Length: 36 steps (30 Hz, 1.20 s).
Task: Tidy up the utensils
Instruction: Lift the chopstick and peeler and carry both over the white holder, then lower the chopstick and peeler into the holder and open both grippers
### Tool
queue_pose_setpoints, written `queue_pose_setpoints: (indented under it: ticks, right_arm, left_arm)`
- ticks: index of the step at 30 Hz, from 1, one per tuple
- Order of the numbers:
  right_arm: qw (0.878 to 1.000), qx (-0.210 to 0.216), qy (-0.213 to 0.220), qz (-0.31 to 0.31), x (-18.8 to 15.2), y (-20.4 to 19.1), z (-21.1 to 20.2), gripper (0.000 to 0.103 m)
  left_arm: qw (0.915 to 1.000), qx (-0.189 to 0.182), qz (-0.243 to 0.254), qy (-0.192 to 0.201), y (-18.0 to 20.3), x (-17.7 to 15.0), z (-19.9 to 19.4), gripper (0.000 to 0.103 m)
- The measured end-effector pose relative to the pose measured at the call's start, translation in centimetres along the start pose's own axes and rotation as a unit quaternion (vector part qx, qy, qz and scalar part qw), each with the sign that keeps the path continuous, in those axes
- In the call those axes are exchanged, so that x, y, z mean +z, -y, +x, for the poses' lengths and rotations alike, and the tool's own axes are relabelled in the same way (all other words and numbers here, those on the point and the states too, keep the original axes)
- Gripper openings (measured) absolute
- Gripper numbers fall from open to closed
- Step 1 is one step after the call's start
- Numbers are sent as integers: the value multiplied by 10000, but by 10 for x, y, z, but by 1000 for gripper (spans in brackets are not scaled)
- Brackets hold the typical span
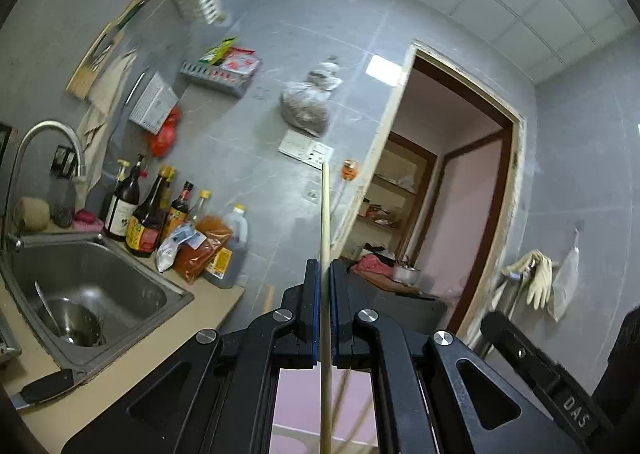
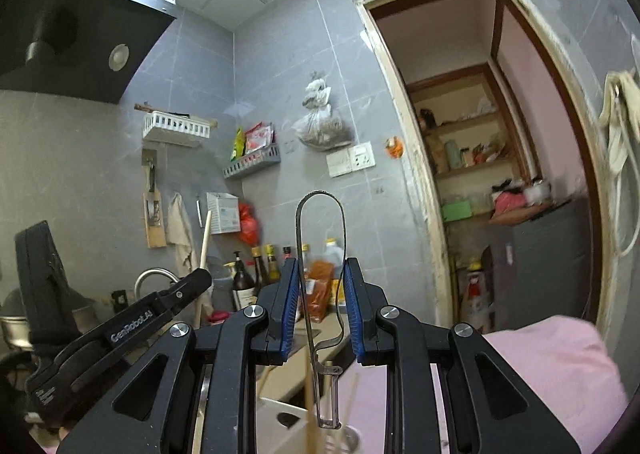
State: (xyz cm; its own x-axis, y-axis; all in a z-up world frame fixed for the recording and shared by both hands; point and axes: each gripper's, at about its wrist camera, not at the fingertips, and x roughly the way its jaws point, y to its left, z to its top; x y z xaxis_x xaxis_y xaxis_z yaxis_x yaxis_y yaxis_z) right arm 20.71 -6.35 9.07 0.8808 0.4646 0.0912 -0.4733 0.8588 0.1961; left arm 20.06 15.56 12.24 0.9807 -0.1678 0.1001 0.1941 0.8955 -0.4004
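Transport looks to be the step in hand: each gripper carries one utensil raised in the air, clear of the counter beside the sink point(image 1: 120, 286).

Left gripper point(image 1: 325, 274) has its jaws all but closed on a chopstick point(image 1: 325, 213), which runs straight up between the pads and out past the tips, high and to the right of the sink. It is a pale, thin, round wooden stick, plain and straight; its lower end passes out of the bottom of the left view.

Right gripper point(image 2: 322, 286) has its jaws at a narrow setting on a peeler point(image 2: 320, 254): a thin metal wire loop whose two sides bear against the blue pads, with the blade end hanging below. Its grip seems light, resting on springy wire.

Below the peeler, blurred, is what may be a white holder with more sticks, on the near side of the sink; it cannot be told for sure. Judging from that, the next move calls for bringing each utensil over its proper place, lowering it upright, and only then easing the jaws apart.
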Motion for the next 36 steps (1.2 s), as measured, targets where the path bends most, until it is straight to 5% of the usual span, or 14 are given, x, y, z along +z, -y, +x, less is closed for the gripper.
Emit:
queue_pose_setpoints:
  ticks: [10, 36]
  right_arm:
    - [9999, -14, -100, 101, -37, 3, 21, 20]
    - [9985, -257, -312, -361, -75, -4, 25, 20]
  left_arm:
    - [9980, 390, -369, 326, -41, -17, 11, 2]
    - [9948, 856, 546, 7, -26, -81, 3, 3]
